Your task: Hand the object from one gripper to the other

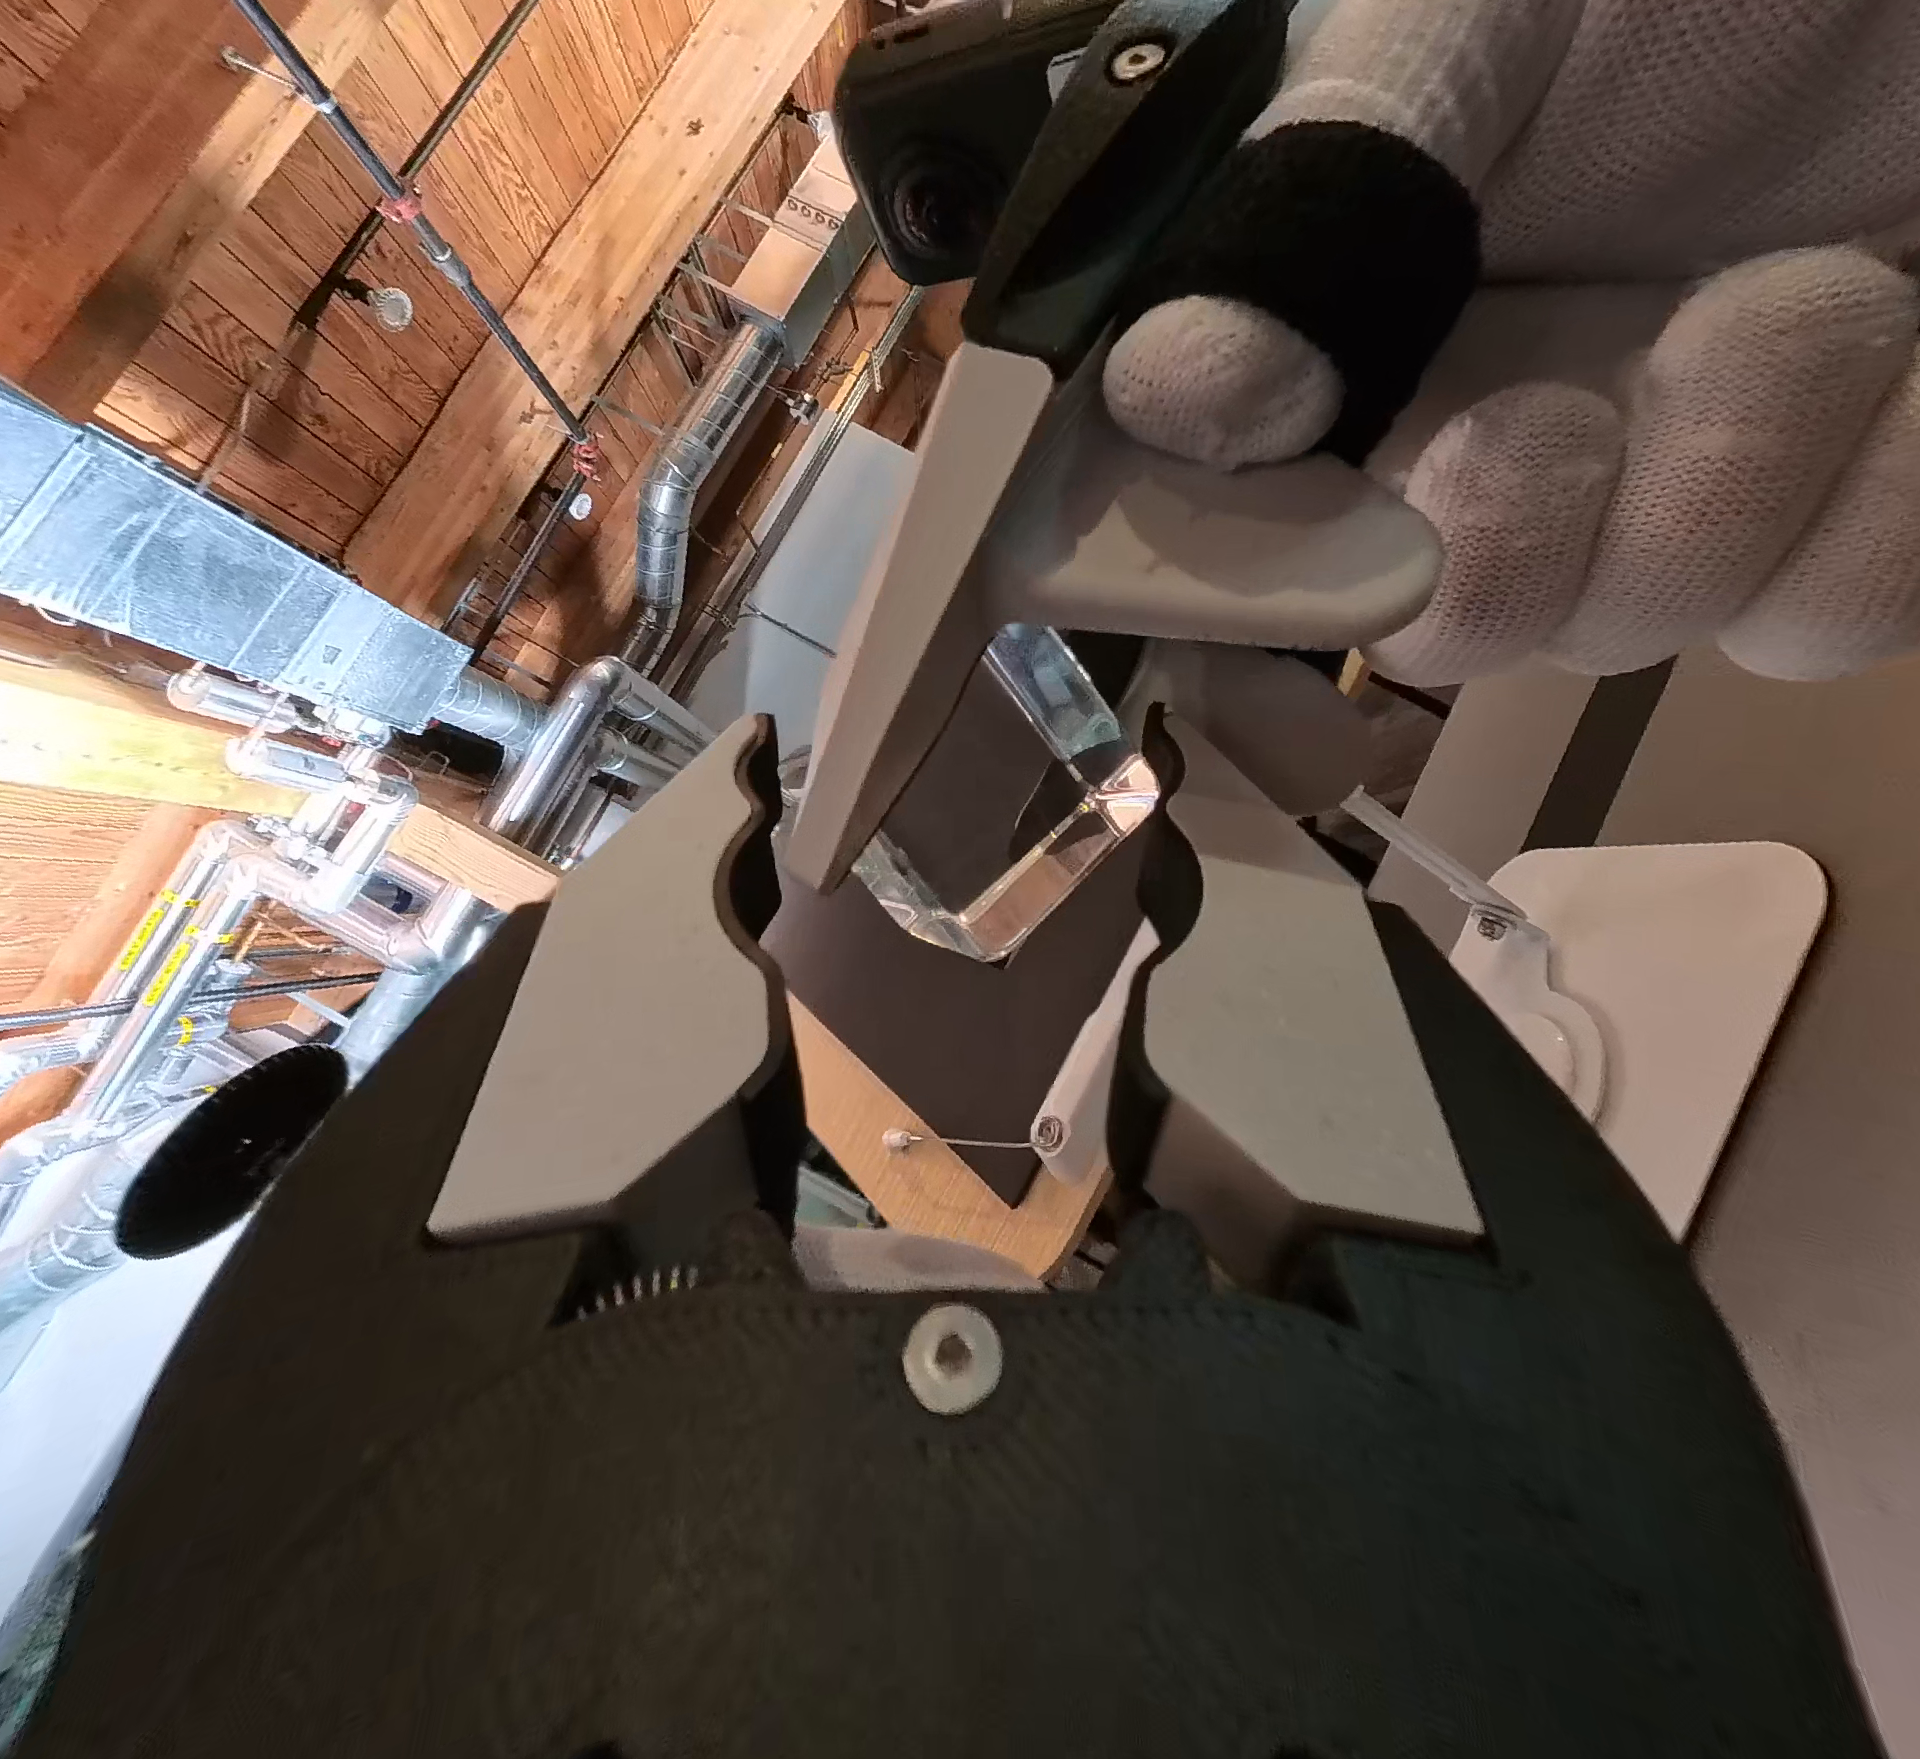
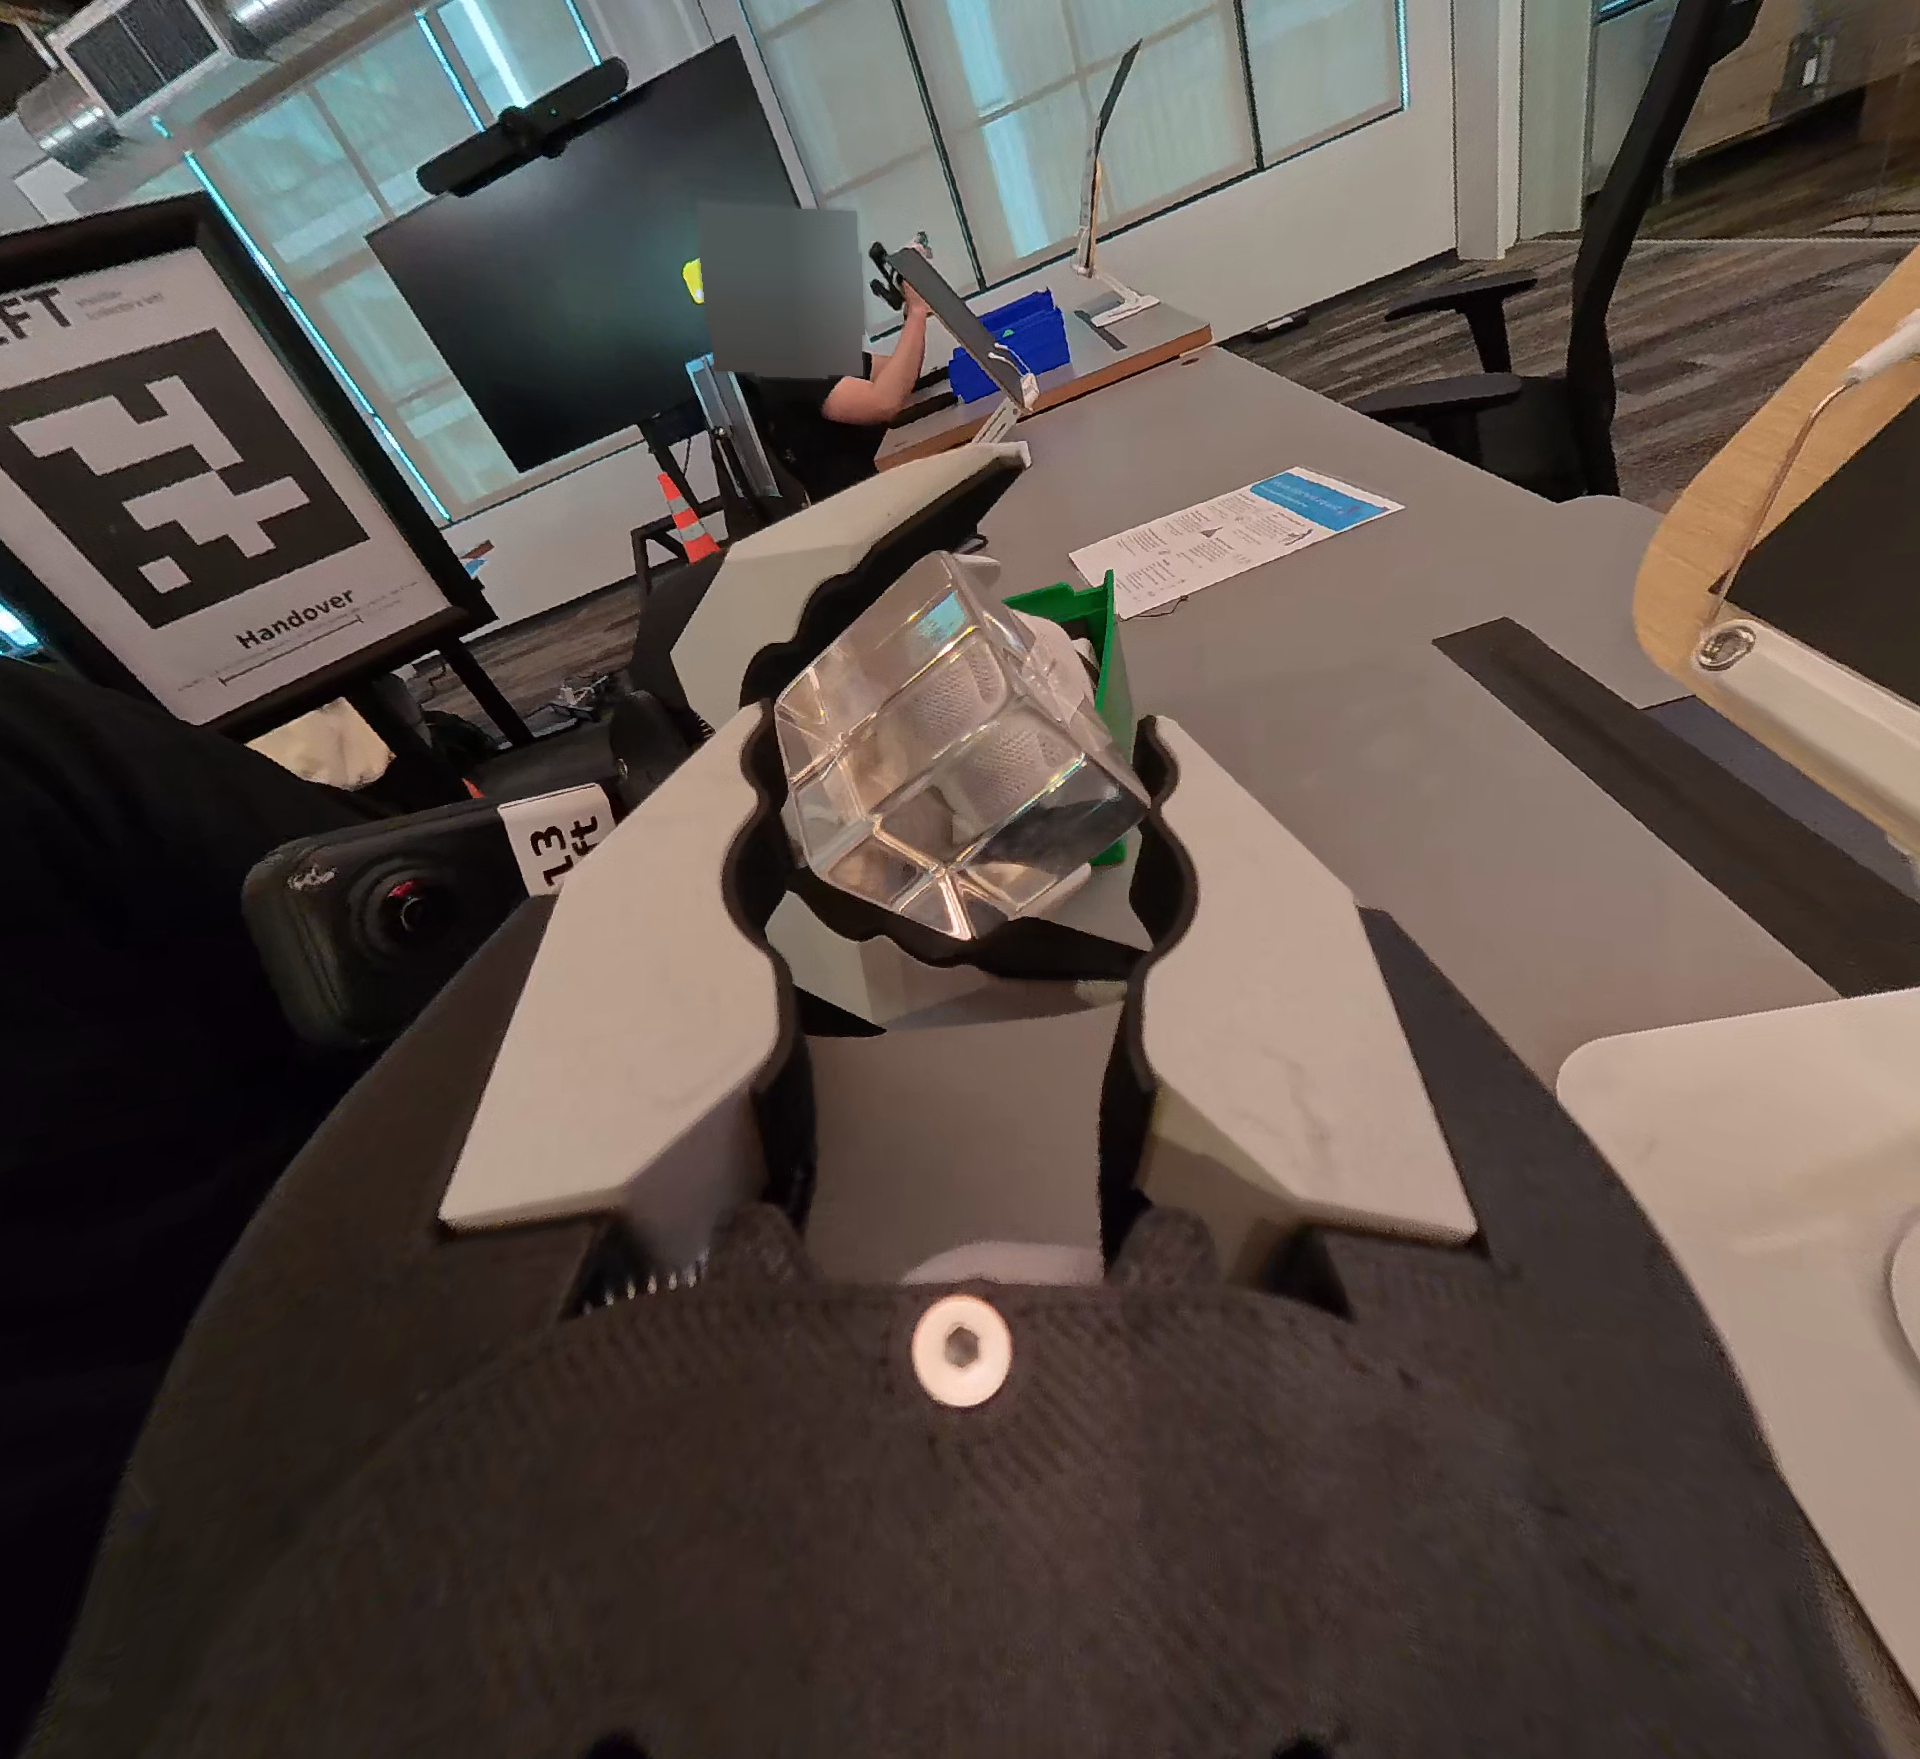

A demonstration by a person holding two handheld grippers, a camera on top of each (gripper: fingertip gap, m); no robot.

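A clear glass-like block [image 2: 935, 774] is held in the air above a grey table [image 2: 1351, 722]. My right gripper [image 2: 951, 764] is shut on its left and right sides. My left gripper [image 2: 1070, 712] comes in from the left, and its fingers [image 2: 862, 546] press the block from above and below. In the left wrist view the block [image 1: 1049, 826] sits between my left gripper's [image 1: 961, 774] jaws. The right gripper's grey finger [image 1: 914, 629] comes down from above in a white-gloved hand [image 1: 1662, 307] and hides the block's left part.
A green plastic piece [image 2: 1091, 629] and a printed sheet [image 2: 1236, 530] lie on the table behind the block. A marker sign on an easel [image 2: 187, 462] stands left, a wooden-edged board [image 2: 1714, 514] and a white tray [image 2: 1714, 1190] right. A person, a black screen [image 2: 582, 296] and a chair [image 2: 1558, 359] are farther off. Across from one pair of fingers to the other is roughly 5 centimetres.
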